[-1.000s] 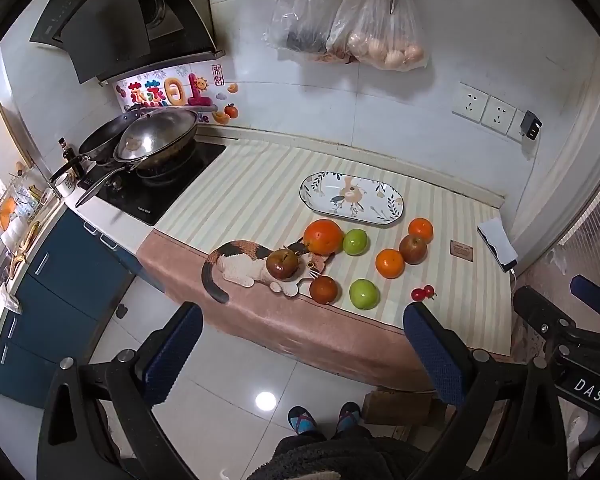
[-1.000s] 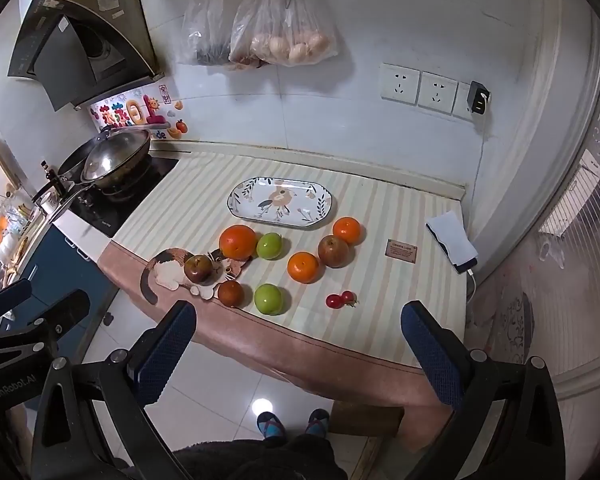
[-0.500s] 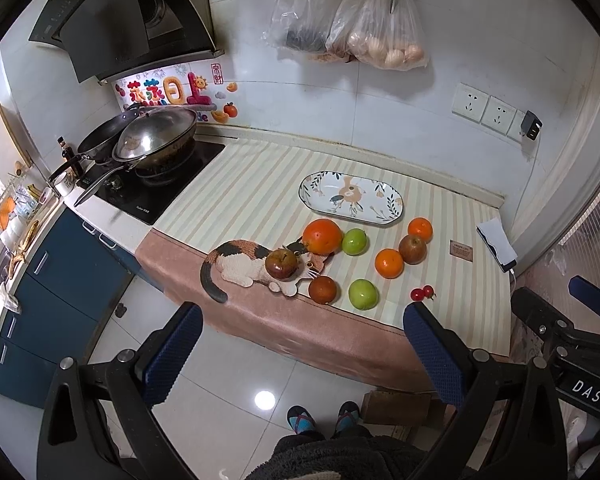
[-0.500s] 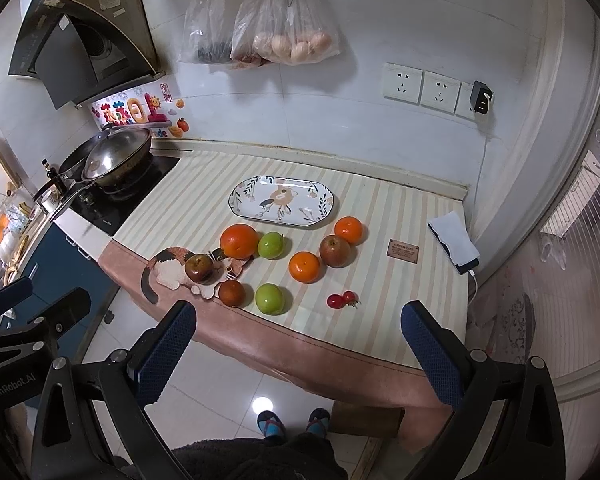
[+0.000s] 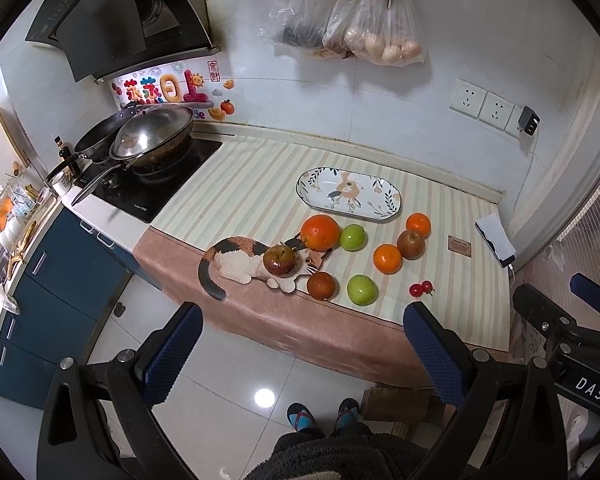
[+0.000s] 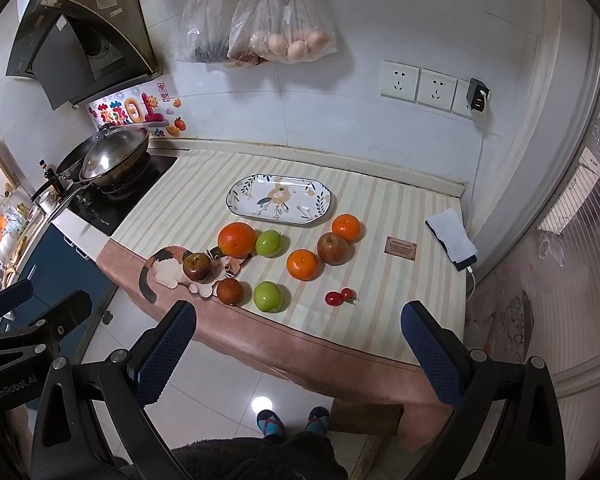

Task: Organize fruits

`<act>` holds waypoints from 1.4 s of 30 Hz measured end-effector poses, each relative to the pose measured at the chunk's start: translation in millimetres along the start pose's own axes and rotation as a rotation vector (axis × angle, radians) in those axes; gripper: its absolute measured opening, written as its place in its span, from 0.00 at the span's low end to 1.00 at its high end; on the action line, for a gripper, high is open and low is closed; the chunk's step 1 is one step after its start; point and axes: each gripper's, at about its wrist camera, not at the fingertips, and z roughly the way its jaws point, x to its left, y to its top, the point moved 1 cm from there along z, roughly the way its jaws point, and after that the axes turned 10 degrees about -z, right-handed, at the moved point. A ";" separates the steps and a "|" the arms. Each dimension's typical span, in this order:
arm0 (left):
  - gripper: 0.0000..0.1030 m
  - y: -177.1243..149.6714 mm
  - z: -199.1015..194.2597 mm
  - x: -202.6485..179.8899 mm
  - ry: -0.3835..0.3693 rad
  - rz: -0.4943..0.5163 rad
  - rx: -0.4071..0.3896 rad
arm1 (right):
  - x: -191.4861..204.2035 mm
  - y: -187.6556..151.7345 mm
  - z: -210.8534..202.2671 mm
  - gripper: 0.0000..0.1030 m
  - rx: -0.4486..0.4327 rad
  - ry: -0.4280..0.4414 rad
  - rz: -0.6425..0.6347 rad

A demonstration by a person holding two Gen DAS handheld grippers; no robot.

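Both grippers, left gripper (image 5: 300,344) and right gripper (image 6: 298,340), wide open and empty, well short of fruits (image 6: 302,265) ahead on striped cloth (image 6: 380,280) before empty plate (image 6: 280,201); risk: round fruit nudged off near edge.

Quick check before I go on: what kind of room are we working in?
Most likely a home kitchen: a range hood hangs over a stovetop holding a wok, and fruit lies beside an oval plate on a cloth-covered counter.
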 end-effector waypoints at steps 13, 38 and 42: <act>1.00 1.5 -0.4 0.8 0.001 0.000 0.000 | -2.9 -0.9 -1.4 1.00 -0.007 0.005 0.003; 1.00 0.5 -0.5 1.2 0.000 -0.001 -0.002 | -4.8 -0.4 -7.2 1.00 -0.015 0.003 0.007; 1.00 0.6 -0.1 0.7 0.000 0.001 -0.003 | -4.6 0.8 -8.2 1.00 -0.016 0.004 0.009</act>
